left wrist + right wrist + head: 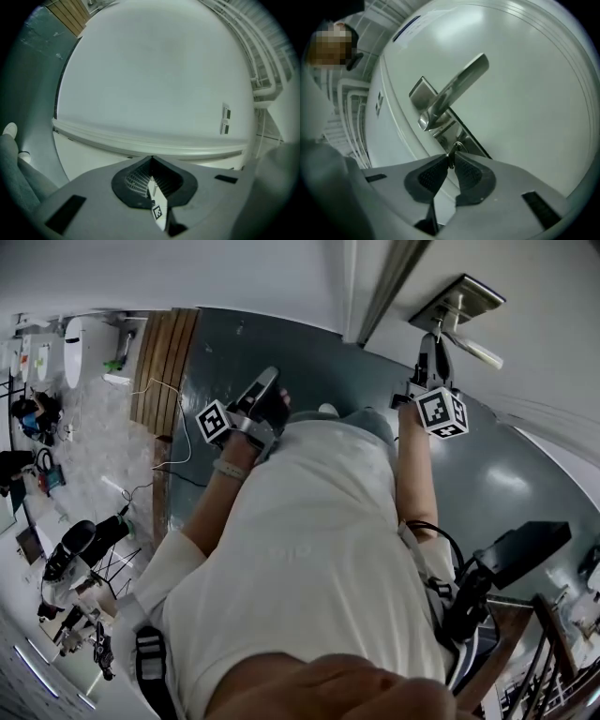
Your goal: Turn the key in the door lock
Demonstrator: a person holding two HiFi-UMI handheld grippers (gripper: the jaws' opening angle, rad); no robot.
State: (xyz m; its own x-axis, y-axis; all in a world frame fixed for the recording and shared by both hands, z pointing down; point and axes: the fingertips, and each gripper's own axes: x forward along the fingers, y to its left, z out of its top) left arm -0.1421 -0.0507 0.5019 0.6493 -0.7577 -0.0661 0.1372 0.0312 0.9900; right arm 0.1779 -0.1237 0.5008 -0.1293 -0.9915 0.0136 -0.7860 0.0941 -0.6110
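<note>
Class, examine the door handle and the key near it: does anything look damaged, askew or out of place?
Nothing stands out. The lever handle and its plate look intact; the key sits in the plate, pinched by the right gripper. The left gripper is shut and empty.
</note>
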